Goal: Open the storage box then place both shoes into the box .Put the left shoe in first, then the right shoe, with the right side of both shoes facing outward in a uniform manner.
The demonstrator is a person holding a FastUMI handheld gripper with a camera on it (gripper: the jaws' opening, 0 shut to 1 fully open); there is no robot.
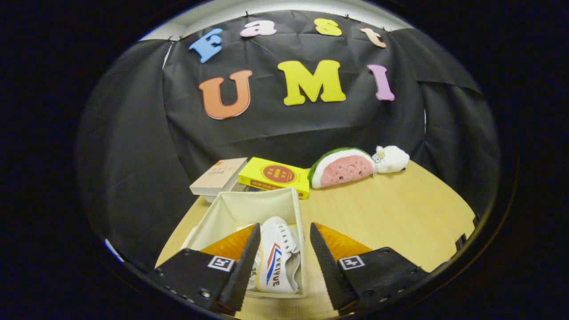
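Between the spread fingers of the gripper (284, 249), a white shoe (276, 258) with a red and blue stripe on its upturned side; lying inside the storage box (249, 202), near the box's right wall; laces and toe toward the far end, as far as can be told. Fingers parted wide, grasping nothing; left finger (242, 271) over the box's interior, close against the shoe's left edge, contact not clear; right finger (326, 266) outside the box, over bare table (400, 213), apart from the shoe. Cream fabric box open at the top, no lid seen on it; far part of its floor pale and bare; whether a second shoe sits under the left finger, cannot tell, though a sliver of white with dark print shows just beside the finger's inner edge.

Beyond the box, touching or nearly touching its far rim, a yellow book (274, 175) with a red disc on the cover; to its left a beige book (218, 175), tilted across the table's back corner. Right of the yellow book, a plush watermelon slice (341, 168), green rind upward, pink face toward the camera; just beside it on the right, touching it, a small white plush toy (392, 159). Light wooden table, black cloth wall behind.
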